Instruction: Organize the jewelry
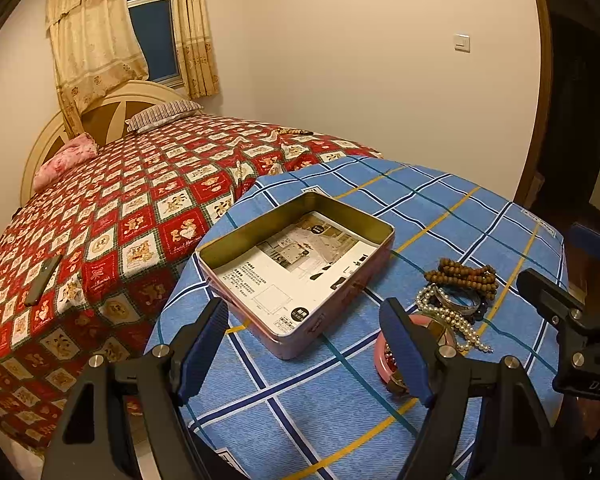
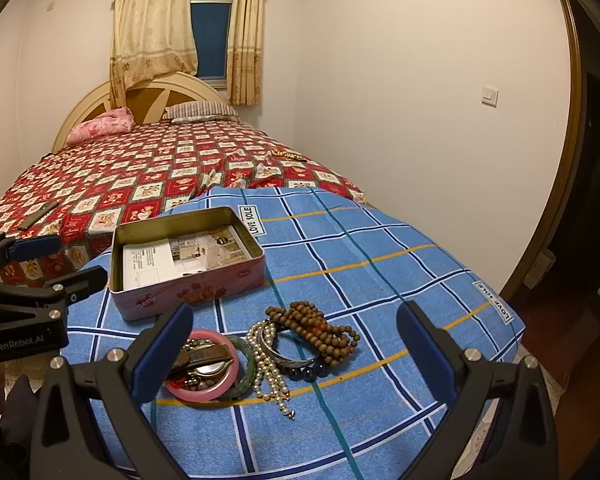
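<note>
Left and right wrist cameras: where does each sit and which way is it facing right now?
Left wrist: behind the open left gripper, facing the tin box; the right gripper shows at right.
Right wrist: behind the open right gripper, above the jewelry pile; the left gripper shows at left.
Shared: tin, jewelry, blue checked cloth, bed.

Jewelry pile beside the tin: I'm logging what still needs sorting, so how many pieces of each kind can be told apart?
Wooden bead strand: 1
Pearl strand: 1
Bangles, pink, green, silver: 3
Dark bead bracelet: 1
Total: 6; the clutter inside the pink bangle is unclear.
</note>
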The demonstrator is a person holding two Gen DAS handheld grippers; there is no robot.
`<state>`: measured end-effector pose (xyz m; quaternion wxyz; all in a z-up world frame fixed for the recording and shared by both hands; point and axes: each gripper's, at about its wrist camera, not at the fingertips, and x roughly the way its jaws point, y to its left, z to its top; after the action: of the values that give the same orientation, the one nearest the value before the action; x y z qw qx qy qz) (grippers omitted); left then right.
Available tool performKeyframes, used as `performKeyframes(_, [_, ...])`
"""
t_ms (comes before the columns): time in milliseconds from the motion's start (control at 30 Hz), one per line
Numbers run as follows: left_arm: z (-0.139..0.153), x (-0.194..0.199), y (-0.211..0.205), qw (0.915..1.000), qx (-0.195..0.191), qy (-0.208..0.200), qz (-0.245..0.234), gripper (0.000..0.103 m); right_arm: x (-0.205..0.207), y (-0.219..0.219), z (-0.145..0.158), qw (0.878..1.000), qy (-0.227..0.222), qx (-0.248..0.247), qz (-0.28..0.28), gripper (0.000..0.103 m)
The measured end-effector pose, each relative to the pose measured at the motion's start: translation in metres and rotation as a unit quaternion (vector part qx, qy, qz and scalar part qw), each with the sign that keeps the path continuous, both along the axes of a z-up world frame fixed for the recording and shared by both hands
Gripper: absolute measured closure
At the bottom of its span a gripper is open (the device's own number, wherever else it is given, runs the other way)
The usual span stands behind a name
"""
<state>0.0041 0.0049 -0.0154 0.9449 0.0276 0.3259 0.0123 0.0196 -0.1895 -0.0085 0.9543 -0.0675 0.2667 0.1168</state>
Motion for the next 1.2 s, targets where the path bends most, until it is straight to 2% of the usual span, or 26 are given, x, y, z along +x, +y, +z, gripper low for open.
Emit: performKeyframes(1200, [-0.0029, 0.0031, -0.0021, 1.0, -0.003, 0.007, 0.005, 0.025, 0.0017, -0.0002, -0.0047, 1.0, 0.006, -0.003, 0.002, 0.0])
